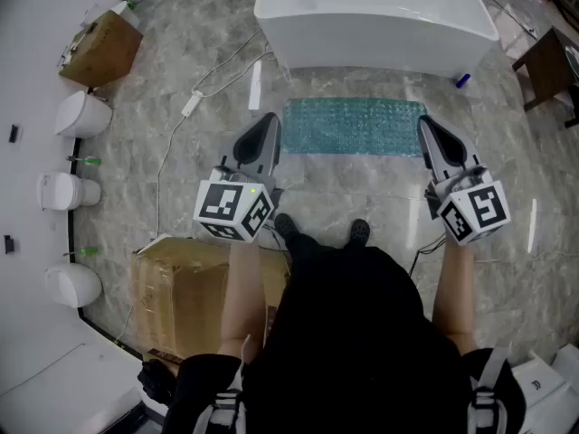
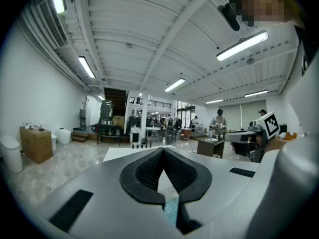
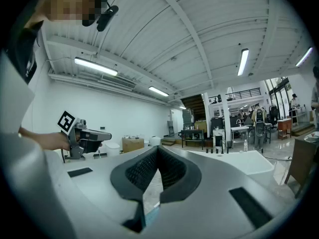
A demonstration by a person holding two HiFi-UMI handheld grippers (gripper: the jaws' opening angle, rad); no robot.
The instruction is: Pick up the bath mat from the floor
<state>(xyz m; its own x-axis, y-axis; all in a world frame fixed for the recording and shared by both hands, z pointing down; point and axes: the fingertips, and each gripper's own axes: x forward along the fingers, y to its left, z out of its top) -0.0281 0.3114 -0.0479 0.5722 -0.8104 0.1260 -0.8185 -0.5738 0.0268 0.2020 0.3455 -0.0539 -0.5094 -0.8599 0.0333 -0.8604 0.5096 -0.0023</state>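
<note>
Bath mat [image 1: 353,127] is lying flat on the floor [image 1: 362,197] between the left gripper [image 1: 264,132] and right gripper [image 1: 429,134], both hovering empty, jaws pressed together, marker cubes [image 1: 233,210] showing square codes.

The rectangular plastic bath mat [image 1: 353,127] is teal with a bubble pattern. The polished stone floor [image 1: 362,193] is grey-veined marble. The glossy bathtub [image 1: 375,16] is white.

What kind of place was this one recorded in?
Probably a bathroom-fixture showroom or warehouse: a white freestanding bathtub, white ceramic toilets in a row, and a large brown cardboard box standing nearby.
</note>
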